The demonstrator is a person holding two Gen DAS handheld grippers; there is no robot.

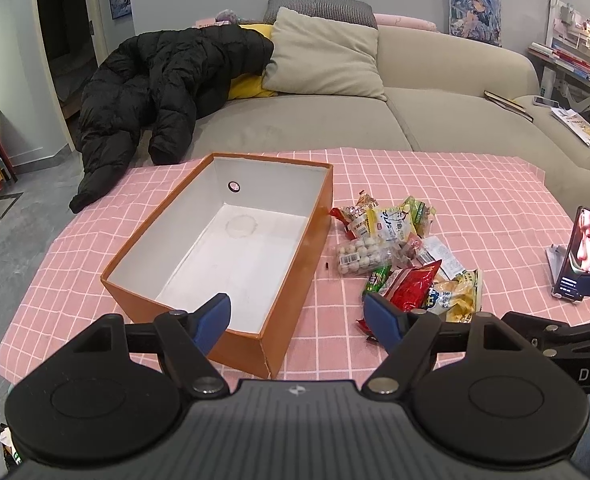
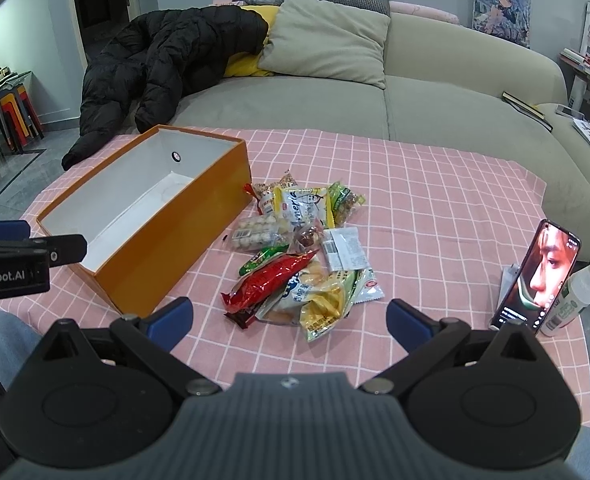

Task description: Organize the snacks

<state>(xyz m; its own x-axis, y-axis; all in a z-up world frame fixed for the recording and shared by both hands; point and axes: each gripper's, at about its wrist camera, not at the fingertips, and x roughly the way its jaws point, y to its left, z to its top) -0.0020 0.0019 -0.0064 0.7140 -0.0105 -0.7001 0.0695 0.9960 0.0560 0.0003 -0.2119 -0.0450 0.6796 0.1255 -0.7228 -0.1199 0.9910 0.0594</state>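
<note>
Both grippers, left (image 1: pixel 297 318) & right (image 2: pixel 289 320), wide open, empty. Snack packets (image 2: pixel 299 252) look light, crinkly, slippery; pinch edge seams, drop into box (image 2: pixel 167 216).

The table is covered by a matt pink checked cloth (image 2: pixel 435 184). The box (image 1: pixel 295 272) is made of stiff card, orange outside and lined with smooth white paper. The snack packets (image 2: pixel 303 256) are wrapped in glossy, crinkled plastic film; a red packet (image 2: pixel 273 276) is seen to shine most. Matt black plastic is used for both gripper bodies, with smooth blue pads (image 1: pixel 217 316) on the fingers. The sofa (image 2: pixel 435 92) is upholstered in soft matt fabric, and the black jacket (image 1: pixel 163 80) is quilted with a slight sheen.
</note>
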